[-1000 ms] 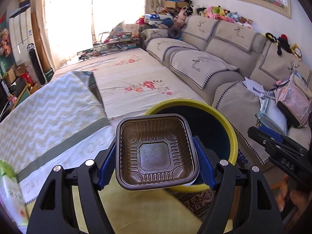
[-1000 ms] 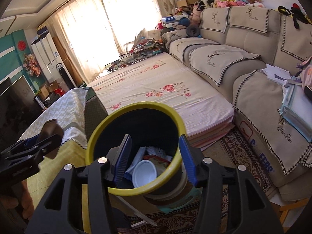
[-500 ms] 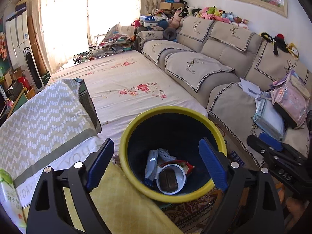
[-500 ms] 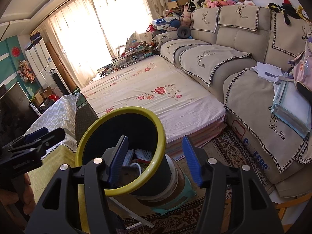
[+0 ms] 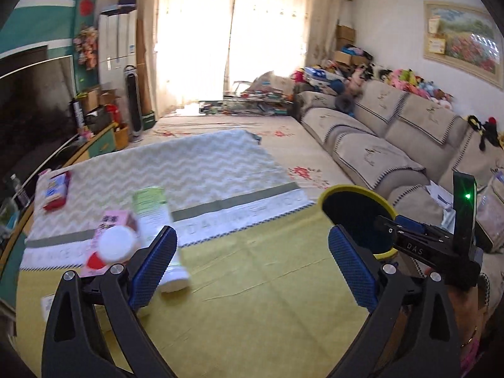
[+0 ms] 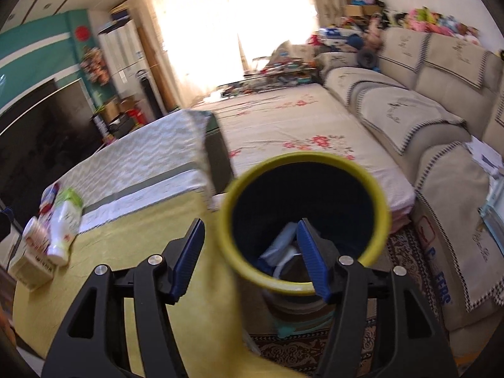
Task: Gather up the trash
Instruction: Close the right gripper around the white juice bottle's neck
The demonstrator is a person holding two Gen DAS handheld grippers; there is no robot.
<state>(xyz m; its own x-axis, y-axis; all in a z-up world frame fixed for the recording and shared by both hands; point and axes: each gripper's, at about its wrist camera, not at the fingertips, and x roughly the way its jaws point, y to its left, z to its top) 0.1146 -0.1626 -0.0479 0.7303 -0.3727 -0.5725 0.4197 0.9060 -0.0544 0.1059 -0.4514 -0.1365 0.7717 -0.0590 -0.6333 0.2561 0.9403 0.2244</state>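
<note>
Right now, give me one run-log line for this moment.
left gripper: open, empty | right gripper: open, empty | yellow-rimmed dark bin: holds trash | green-white bottle: on table

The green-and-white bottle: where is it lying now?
The bottle lies on the yellow tablecloth at the left, beside a pink carton, just beyond the left tool.

Cloth-covered table (image 5: 252, 299) with cartons (image 5: 151, 208).

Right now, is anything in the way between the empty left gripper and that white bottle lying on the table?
Nothing visible. The left gripper is open over bare yellow cloth, and the white bottle lies just beyond its left finger, unobstructed.
</note>
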